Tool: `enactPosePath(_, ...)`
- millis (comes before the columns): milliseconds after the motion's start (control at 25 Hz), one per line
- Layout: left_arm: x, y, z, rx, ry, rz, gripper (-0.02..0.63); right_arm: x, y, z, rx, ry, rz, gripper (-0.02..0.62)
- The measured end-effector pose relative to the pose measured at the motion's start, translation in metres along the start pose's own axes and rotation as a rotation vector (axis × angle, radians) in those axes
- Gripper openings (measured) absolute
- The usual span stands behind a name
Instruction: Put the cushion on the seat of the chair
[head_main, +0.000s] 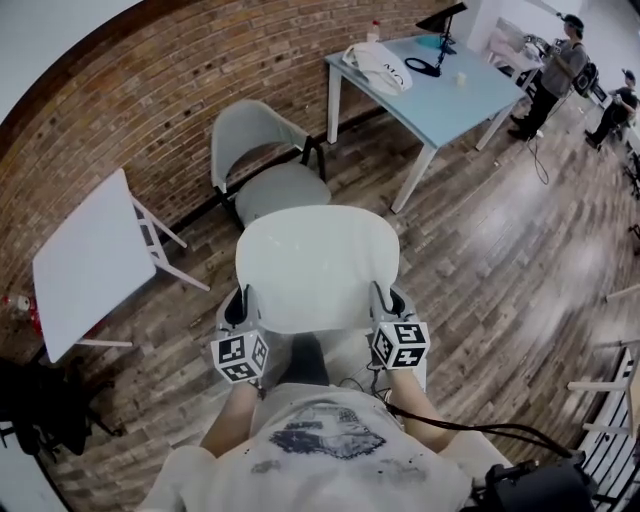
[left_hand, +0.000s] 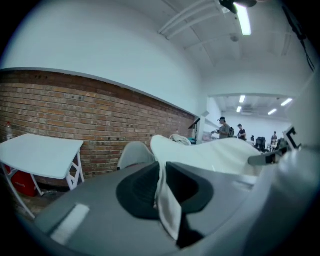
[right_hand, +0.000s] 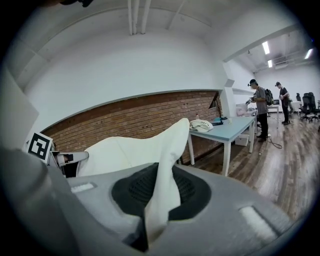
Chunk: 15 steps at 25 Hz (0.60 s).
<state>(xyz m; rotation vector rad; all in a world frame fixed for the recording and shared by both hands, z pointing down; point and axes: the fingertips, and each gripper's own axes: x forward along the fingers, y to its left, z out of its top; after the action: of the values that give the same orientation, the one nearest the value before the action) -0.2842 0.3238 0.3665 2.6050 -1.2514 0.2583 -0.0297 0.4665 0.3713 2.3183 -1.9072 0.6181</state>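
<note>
The left gripper (left_hand: 162, 192) is clenching the left edge of the white cushion (head_main: 315, 265), with the fabric pinched between its jaws, and the right gripper (right_hand: 159, 197) is grasping the cushion's right edge the same way. The cushion is hanging spread out between the two, in the air just in front of the person. The grey chair (head_main: 268, 170) is standing beyond it, by the brick wall (head_main: 130, 110), with a white table (head_main: 85, 265) sitting to its left and a light blue table (head_main: 440, 90) to its right.
</note>
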Motion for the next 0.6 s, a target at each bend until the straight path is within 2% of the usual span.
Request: enactPosePath(600, 0.187, 0.094, 0.047, -0.065, 0.041, 0.040, 0.035, 0.218, -0.001, 0.078, -0.037, 0.072, 0.026, 0.046)
